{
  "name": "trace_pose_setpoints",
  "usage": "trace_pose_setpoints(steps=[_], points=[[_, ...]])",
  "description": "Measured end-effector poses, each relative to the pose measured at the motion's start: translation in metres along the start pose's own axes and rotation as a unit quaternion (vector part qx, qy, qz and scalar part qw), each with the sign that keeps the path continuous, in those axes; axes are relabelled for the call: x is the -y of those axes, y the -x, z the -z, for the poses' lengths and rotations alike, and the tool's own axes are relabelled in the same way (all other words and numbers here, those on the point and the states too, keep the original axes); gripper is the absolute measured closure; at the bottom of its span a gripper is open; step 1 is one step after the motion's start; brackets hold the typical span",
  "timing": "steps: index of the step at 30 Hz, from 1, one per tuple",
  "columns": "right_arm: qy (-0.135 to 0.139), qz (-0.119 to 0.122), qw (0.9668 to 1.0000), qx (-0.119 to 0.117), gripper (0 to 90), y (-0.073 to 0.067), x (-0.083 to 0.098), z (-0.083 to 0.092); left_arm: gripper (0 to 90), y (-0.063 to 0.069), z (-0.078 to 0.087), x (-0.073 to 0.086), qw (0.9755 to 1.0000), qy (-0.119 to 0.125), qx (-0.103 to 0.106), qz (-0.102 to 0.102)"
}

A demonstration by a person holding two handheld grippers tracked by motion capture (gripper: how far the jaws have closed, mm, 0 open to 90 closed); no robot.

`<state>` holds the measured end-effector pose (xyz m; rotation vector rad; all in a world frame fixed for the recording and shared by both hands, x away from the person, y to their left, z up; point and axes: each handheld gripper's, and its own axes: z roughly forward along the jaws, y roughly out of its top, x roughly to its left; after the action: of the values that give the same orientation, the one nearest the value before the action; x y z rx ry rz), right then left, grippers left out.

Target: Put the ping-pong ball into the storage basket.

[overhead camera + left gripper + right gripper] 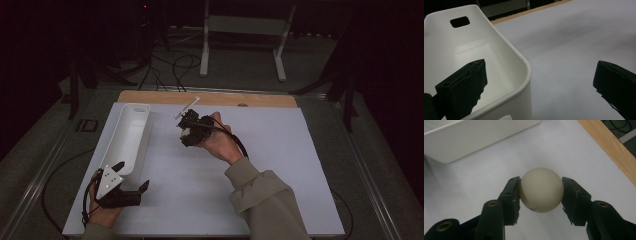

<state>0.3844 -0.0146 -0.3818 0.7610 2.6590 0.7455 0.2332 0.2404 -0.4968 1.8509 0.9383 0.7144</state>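
White board covers the table; a white handled bin lies along its left side. Left gripper, near left, has jaws wide apart, straddling the bin's near corner. Right gripper, mid-table right of the bin, is clamped on a cream ball.

From where I sit, the white worktop lies bare between my right gripper and the long white bin, so that path looks open. The bin's near rim stands between the jaws of my left gripper, one jaw over its hollow. The ball seems to hang clear of the sheet, though I can't be sure.
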Motion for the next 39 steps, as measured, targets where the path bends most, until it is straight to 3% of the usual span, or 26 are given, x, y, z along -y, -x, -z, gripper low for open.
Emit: trace_pose_setpoints(steps=[39], points=[[0.012, 0.019, 0.9997, -0.010, 50.7, -0.023, -0.024, -0.008, 0.0, 0.000, 0.000, 0.000, 1.0000, 0.001, 0.002, 0.001]])
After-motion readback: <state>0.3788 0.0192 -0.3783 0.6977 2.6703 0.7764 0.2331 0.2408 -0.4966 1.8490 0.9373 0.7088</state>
